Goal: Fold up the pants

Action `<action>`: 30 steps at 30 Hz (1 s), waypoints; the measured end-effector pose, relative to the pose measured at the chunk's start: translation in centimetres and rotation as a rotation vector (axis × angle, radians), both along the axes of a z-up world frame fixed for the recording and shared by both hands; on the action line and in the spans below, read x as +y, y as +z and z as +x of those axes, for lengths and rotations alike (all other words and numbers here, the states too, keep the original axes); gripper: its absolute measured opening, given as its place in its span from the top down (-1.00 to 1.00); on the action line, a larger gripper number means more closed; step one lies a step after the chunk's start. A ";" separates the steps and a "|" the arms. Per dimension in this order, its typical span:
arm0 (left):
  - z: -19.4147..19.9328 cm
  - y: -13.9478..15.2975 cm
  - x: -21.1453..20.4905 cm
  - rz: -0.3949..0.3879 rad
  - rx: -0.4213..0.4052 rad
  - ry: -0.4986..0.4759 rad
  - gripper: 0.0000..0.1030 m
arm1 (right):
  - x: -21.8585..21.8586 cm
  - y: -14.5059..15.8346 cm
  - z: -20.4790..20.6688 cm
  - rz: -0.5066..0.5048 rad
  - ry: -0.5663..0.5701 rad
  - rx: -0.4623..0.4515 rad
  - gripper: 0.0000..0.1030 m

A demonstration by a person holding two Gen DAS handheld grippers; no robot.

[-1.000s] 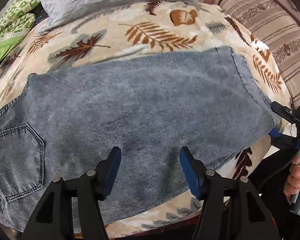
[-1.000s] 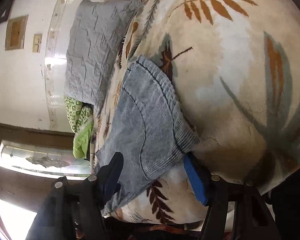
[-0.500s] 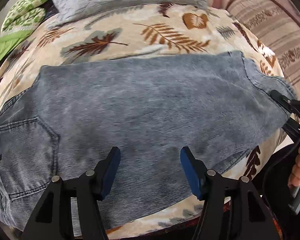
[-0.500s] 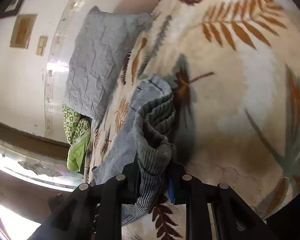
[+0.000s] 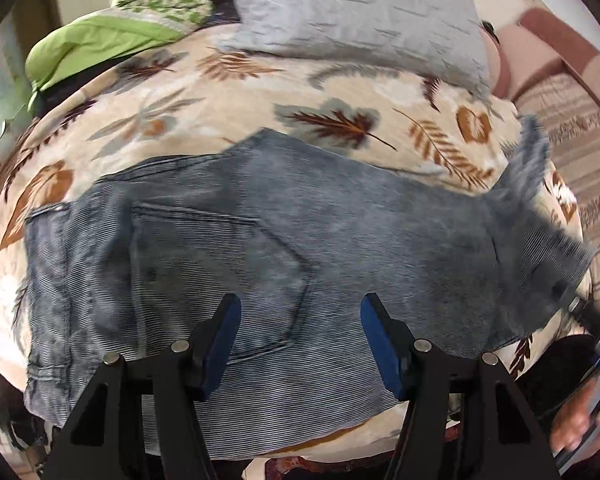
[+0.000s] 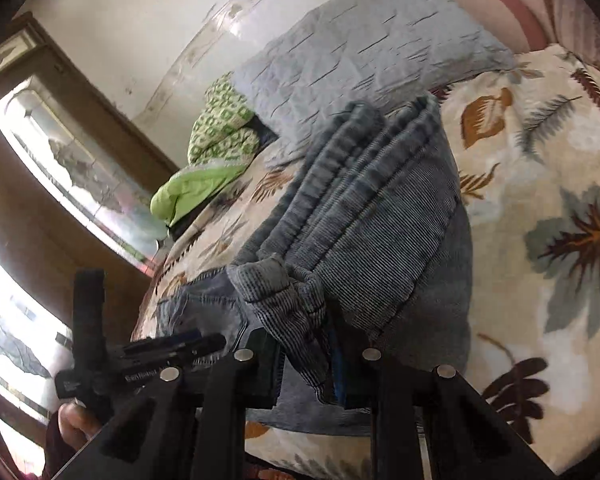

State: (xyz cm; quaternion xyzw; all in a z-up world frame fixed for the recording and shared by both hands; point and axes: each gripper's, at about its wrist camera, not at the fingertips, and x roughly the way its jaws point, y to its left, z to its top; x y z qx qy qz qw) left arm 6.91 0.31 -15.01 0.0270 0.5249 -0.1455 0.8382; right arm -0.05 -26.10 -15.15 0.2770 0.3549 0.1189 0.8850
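Grey-blue denim pants [image 5: 284,248] lie across a leaf-print blanket [image 5: 228,92], back pocket up, waistband at the left. My left gripper [image 5: 300,340] is open and empty, hovering over the pocket area near the front edge. My right gripper [image 6: 308,344] is shut on the bunched leg end of the pants [image 6: 364,208] and holds it lifted off the bed; it also shows at the right edge of the left wrist view [image 5: 580,312], where the raised leg end [image 5: 528,172] is blurred.
A grey quilted pillow [image 5: 356,12] and a green patterned cloth [image 5: 140,12] lie at the head of the bed. A striped cushion [image 5: 580,148] sits at the right. A wooden-framed window [image 6: 60,152] is on the wall at left.
My right gripper shut on the leg end and lifted it up and toward the waistband. My left gripper shifted left, from over the leg to over the back pocket, staying open.
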 end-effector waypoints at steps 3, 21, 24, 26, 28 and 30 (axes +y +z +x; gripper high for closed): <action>0.2 0.2 2.3 -0.027 -0.008 0.048 -0.23 | 3.9 -1.8 0.7 -0.025 0.089 0.064 0.55; -1.0 -0.3 -3.8 -0.005 0.013 -0.090 -0.23 | 0.0 -2.4 0.1 -0.074 0.125 0.069 -0.21; -0.8 -1.1 -6.2 0.035 0.023 -0.117 -0.23 | -2.2 -2.5 1.5 -0.015 0.090 0.072 -0.21; -0.6 -1.9 -7.2 0.062 0.037 -0.130 -0.23 | -2.5 -2.5 3.4 -0.029 0.088 0.078 -0.21; -0.6 -2.7 -7.7 0.087 0.055 -0.137 -0.23 | -3.0 -2.5 5.6 0.007 0.096 0.085 -0.21; -0.6 -4.1 -8.2 0.124 0.081 -0.151 -0.23 | -3.8 -2.9 7.2 0.078 0.106 0.092 -0.21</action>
